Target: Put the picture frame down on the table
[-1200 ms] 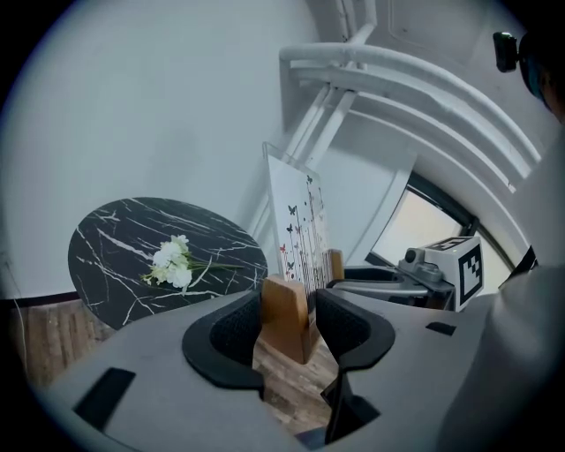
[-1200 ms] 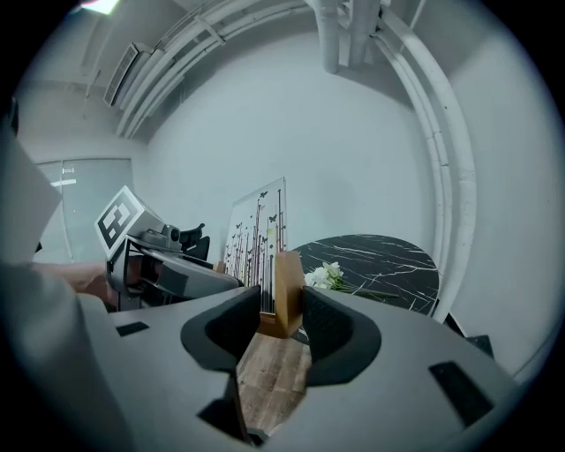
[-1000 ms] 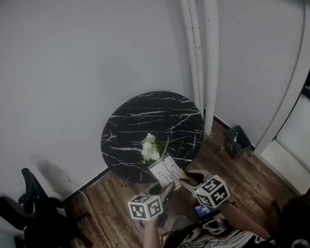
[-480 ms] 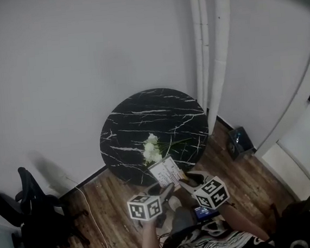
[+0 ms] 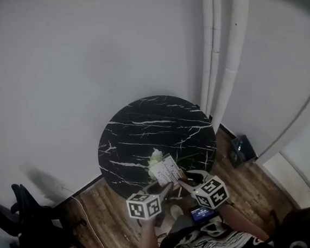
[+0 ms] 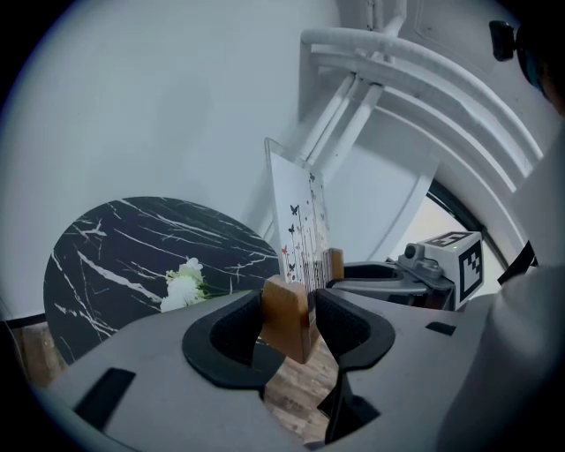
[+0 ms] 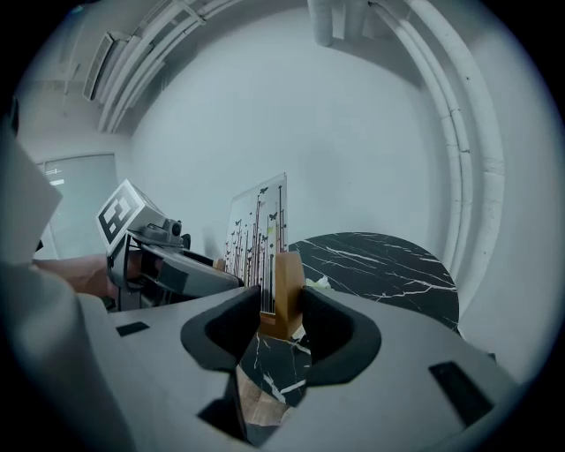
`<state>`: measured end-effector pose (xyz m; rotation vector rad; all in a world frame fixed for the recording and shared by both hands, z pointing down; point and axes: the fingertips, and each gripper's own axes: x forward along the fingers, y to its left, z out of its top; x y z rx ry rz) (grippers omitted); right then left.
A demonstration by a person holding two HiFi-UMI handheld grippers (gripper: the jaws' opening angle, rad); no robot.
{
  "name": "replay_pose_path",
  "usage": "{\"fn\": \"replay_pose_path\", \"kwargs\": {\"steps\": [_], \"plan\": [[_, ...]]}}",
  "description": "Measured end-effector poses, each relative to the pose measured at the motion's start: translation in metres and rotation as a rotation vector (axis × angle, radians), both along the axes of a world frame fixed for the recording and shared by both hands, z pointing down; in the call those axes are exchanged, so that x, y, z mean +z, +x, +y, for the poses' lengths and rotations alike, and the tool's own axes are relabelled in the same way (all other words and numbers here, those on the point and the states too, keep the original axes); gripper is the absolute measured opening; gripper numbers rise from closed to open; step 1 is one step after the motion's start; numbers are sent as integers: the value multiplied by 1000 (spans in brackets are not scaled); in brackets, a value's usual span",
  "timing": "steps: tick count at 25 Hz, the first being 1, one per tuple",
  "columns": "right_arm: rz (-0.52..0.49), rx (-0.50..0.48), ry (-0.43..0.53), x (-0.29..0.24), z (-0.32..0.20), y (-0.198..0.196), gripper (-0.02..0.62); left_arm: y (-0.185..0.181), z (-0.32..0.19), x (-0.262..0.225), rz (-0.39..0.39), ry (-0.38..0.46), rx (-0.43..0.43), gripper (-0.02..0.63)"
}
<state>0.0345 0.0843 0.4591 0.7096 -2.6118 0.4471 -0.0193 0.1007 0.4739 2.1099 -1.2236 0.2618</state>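
Below me stands a round table (image 5: 144,127), its black marble top veined in white, set on the wooden floor (image 5: 105,204) close to the wall (image 5: 84,73). A small bunch of white flowers (image 5: 155,158) lies near the edge closest to me, green stems trailing to my right.

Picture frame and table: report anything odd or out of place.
Nothing damaged. White flowers lie loose on the table, without a vase. The picture frame is upright, gripped by left gripper and right gripper.
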Motion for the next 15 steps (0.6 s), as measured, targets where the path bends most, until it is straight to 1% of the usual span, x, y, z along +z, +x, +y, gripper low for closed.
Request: {"fn": "replay_pose_path", "kwargs": {"steps": [7,11,15], "plan": [[22,31,-20,5,-54,-38,149,-40,-57,5,17,-16,45,201],[30,50,-18,7,-73,-51,149,-52,-77,7,33,-18,65,201],[34,90,-16,9,-86,-53,149,-55,-92,9,47,-29,113,201]]}}
